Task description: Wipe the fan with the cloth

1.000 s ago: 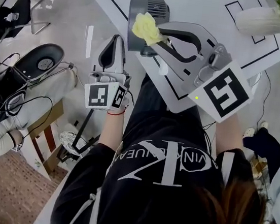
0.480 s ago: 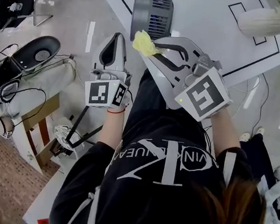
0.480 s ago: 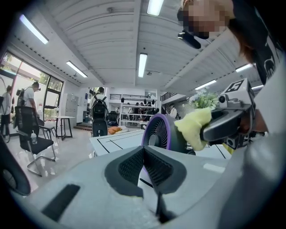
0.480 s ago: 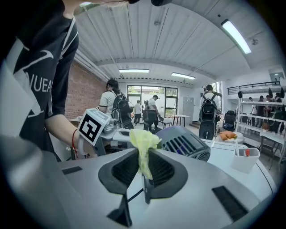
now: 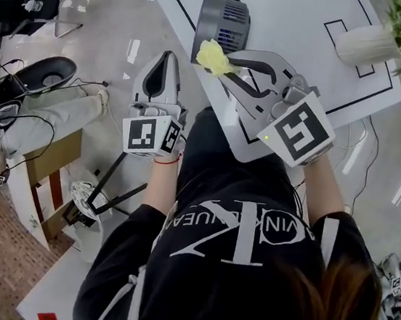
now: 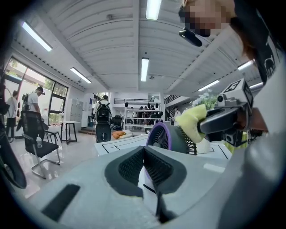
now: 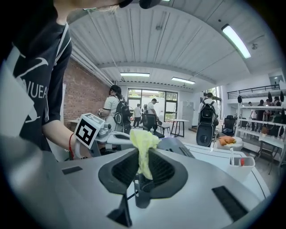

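A small grey fan [image 5: 222,19] with a purple-rimmed grille [image 6: 172,136] stands on the white table [image 5: 300,15] near its left edge. A crumpled yellow cloth [image 5: 214,56] is pinched in my right gripper [image 5: 224,65], which is shut on it. The cloth sits at the fan's near side; I cannot tell whether they touch. In the right gripper view the cloth [image 7: 142,150] sticks up from between the pads of the right gripper [image 7: 142,167]. My left gripper [image 5: 164,59] hangs off the table's left edge, shut and holding nothing, and the left gripper [image 6: 144,150] points at the fan.
A white vase [image 5: 372,28] with flowers stands at the table's far right. Black lines mark the tabletop. On the floor to the left are a chair [image 5: 46,77], cables and a wooden stool [image 5: 52,173]. Several people stand far off in both gripper views.
A second ago the cloth lay over the fan's front. It now sits just below the fan, nearer me, with the right gripper pulled back. The left gripper has barely shifted.
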The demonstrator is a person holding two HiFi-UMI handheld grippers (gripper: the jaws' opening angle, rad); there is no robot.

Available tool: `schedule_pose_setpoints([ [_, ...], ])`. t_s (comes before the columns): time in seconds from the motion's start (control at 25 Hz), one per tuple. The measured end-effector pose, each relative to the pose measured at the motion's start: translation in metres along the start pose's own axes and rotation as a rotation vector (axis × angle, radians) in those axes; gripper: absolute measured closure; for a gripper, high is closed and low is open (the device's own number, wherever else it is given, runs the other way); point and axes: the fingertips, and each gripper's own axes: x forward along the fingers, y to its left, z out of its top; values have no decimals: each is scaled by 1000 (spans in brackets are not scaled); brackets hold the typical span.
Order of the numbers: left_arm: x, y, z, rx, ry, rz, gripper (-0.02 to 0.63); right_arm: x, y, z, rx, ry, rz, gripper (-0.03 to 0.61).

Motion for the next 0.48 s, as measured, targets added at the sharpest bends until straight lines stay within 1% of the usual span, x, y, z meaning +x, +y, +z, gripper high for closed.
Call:
schedule_pose_setpoints([
  [0.12, 8, 7, 6, 14, 5, -31, 603, 0, -18, 20, -1, -2, -44, 515],
  [0.28, 30, 15, 15, 23, 2, -103, 601, 9, -45, 38, 74, -27, -110, 514],
  [0.36, 42, 15, 17, 35, -2, -154, 601, 14, -56, 41, 98, -26, -143, 514],
  [0.48, 59, 20, 11, 49, 9, -243, 601, 29, -70, 36, 112, 13, -192, 514],
])
